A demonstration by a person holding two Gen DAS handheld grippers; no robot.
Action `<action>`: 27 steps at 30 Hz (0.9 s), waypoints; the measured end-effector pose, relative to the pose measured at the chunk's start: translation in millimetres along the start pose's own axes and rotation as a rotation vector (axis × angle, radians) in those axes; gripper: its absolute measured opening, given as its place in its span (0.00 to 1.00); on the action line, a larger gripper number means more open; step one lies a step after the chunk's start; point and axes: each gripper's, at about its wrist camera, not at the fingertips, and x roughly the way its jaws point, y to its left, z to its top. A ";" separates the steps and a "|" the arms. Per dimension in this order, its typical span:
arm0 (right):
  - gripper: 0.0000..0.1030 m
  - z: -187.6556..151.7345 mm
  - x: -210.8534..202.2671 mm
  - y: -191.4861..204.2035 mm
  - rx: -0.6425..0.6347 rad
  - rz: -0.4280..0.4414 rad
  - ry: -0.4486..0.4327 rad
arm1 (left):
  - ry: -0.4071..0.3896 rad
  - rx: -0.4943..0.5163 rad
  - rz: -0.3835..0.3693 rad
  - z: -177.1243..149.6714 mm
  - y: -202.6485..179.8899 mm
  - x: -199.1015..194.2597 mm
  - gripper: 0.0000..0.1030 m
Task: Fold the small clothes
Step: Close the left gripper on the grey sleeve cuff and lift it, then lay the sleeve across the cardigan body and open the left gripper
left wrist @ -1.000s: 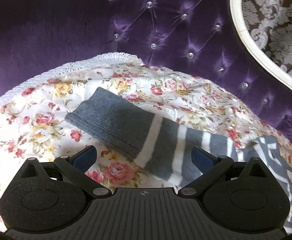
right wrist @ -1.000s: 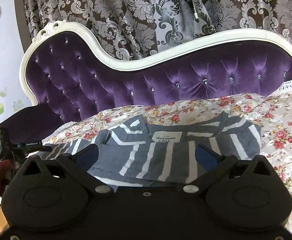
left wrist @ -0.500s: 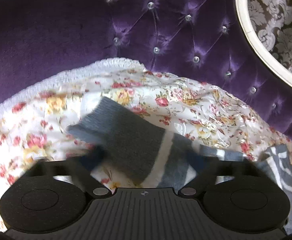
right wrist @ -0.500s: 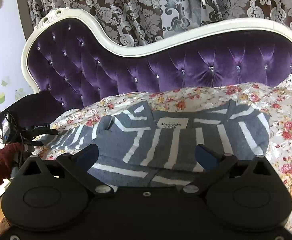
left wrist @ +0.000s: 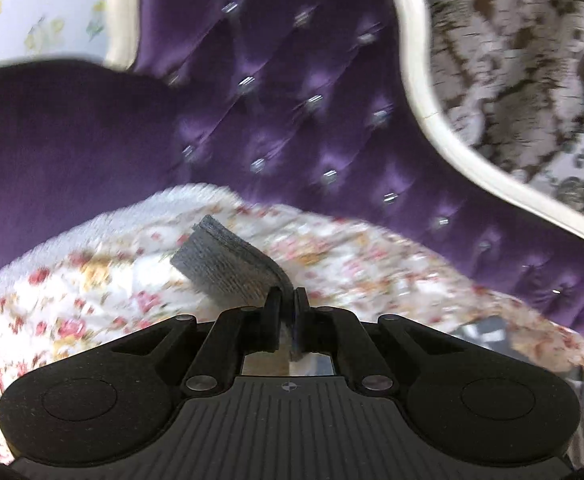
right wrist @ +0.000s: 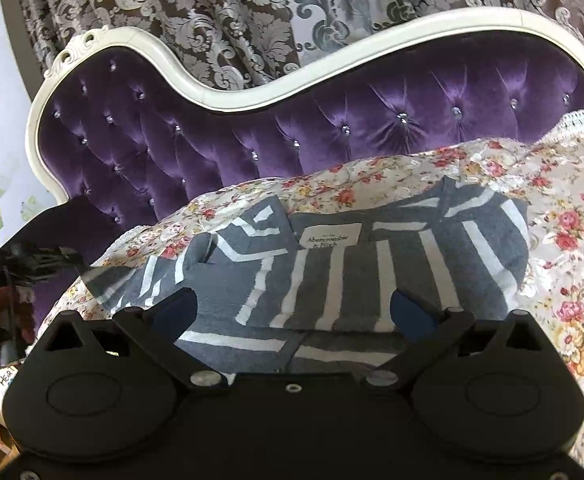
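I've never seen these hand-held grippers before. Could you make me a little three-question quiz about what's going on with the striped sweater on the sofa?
1. True or false: the left gripper is shut on the grey sleeve cuff.
2. Which gripper stands open above the striped sweater? A) left B) right C) both
3. Fill in: the sweater lies on a ______ cloth spread over the purple sofa.

Key:
1. True; the cuff sticks out from between the closed fingers.
2. B; the right gripper has its fingers wide apart, nothing pinched.
3. Floral.
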 end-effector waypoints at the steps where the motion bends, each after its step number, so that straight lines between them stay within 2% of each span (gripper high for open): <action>1: 1.00 0.8 0.1 -2.1 0.012 -0.003 0.004 | -0.009 0.018 -0.017 2.8 -9.6 -6.2 0.06; 8: 1.00 4.9 0.6 -20.7 0.099 -0.060 0.061 | -0.053 0.105 -0.167 16.5 -88.3 -42.2 0.06; 14: 1.00 11.1 -7.2 -35.8 0.118 -0.141 0.055 | -0.062 0.189 -0.316 10.2 -164.8 -60.6 0.06; 19: 1.00 17.5 -12.8 -53.0 0.180 -0.169 0.040 | -0.036 0.231 -0.415 -15.1 -221.6 -55.4 0.06; 22: 1.00 19.8 -15.0 -62.8 0.215 -0.184 0.036 | -0.008 0.241 -0.448 -33.8 -246.9 -44.1 0.06; 27: 1.00 24.0 -17.3 -77.1 0.273 -0.196 0.033 | 0.054 0.260 -0.461 -72.0 -274.9 -23.4 0.06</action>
